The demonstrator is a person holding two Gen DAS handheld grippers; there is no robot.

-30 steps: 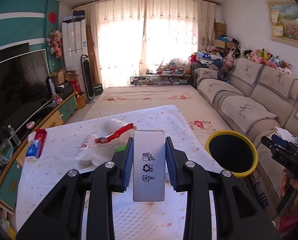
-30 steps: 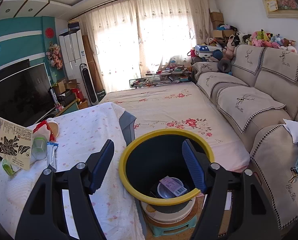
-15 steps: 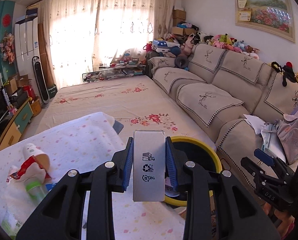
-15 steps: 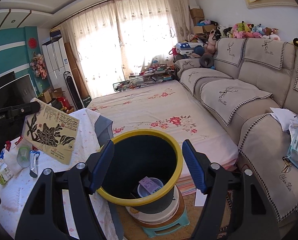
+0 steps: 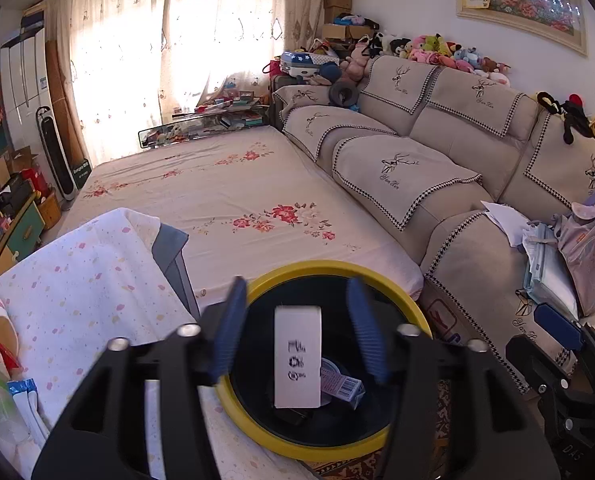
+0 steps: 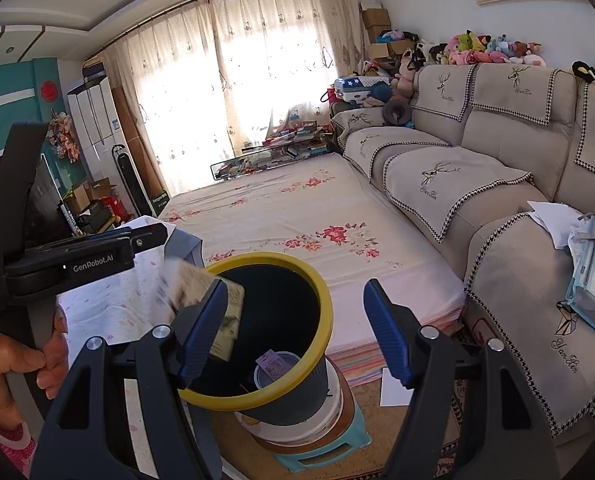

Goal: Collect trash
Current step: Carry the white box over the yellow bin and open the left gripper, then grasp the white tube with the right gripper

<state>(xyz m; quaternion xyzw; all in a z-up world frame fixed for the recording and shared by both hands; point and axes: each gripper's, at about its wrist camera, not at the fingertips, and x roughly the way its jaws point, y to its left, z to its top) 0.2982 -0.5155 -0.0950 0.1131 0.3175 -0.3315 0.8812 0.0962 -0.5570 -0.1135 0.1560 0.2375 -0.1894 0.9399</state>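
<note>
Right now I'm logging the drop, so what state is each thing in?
left gripper: jaws have just been opening, clear of the carton
white carton: released, upright over the bin mouth
yellow-rimmed bin: open, some trash already inside
right gripper: open, empty

"GenRobot.AI" on the left tool [image 6: 97,264]; "DAS" on the right tool [image 5: 569,450].

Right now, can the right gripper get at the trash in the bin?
Probably yes: the right gripper is open and empty above the bin, whose mouth is uncovered. The falling carton may briefly cross the way.
</note>
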